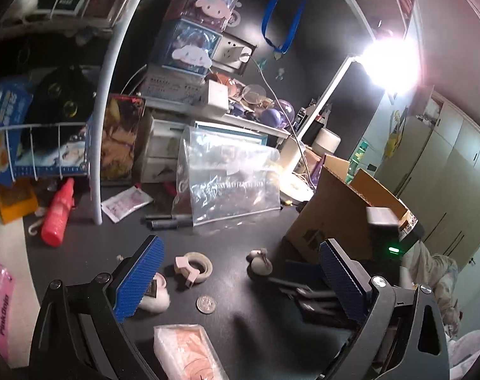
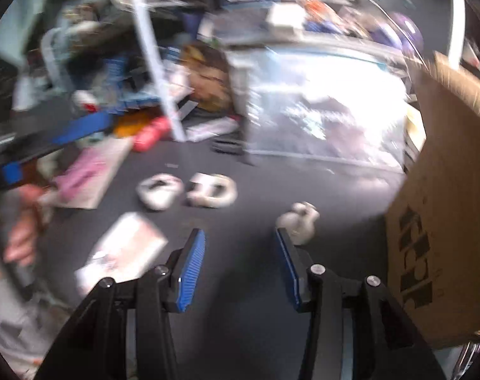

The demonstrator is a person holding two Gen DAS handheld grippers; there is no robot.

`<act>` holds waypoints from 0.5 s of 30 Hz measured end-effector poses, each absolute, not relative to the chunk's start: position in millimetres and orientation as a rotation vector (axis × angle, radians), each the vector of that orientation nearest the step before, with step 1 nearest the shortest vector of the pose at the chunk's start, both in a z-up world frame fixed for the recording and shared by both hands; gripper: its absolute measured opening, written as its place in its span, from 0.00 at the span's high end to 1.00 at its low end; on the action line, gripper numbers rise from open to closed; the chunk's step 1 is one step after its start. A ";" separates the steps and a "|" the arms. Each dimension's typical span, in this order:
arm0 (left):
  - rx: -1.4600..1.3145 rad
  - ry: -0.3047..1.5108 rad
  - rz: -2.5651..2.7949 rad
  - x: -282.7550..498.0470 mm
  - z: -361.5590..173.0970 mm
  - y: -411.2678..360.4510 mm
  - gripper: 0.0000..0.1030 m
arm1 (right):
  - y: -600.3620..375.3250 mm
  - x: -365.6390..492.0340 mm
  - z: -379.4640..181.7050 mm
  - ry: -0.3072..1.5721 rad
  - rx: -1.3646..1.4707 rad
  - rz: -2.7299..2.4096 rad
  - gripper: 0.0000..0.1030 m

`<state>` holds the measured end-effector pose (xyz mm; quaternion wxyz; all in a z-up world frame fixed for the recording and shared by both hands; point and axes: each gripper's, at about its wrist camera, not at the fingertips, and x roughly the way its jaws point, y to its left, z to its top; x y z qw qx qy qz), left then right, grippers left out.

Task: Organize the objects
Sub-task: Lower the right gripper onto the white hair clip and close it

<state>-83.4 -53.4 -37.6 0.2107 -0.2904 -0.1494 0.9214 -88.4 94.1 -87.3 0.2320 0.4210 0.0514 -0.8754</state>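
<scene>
Both jaws gape with nothing held: the left hand-held gripper (image 1: 236,285) hovers over the dark surface (image 1: 233,237) near the tape roll (image 1: 194,267) and coin (image 1: 205,304). The right hand-held gripper (image 2: 240,266) (its view badly blurred) seems to be nearing the small pale pouch (image 2: 298,223) beside the cardboard box (image 2: 445,190); next it needs closing around it. Only the left view shows the coin

Left tool (image 1: 240,285) spread wide, right tool (image 2: 240,266) parted, empty

On the dark desk, a beige tape roll (image 1: 194,267) lies flat beside a silver coin (image 1: 205,304) and a small grey figurine (image 1: 259,262). A white fluffy pouch (image 1: 156,294) and a pink packet (image 1: 189,351) sit toward the near edge, left of an open cardboard box (image 1: 344,218).
</scene>
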 end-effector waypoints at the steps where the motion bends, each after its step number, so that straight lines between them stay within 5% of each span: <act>1: -0.809 -0.414 2.557 -83.6 -38.4 -53.9 0.04 | 95.1 -94.1 -92.2 0.146 1.169 -2.421 0.59; 11: -0.828 -0.402 2.549 -88.5 -39.4 -53.3 0.04 | 88.6 -126.2 -117.8 0.291 1.210 -2.488 0.60; 15: -0.840 -0.398 2.540 -89.7 -40.4 -52.0 0.04 | 93.6 -126.1 -122.6 0.293 1.215 -2.484 0.72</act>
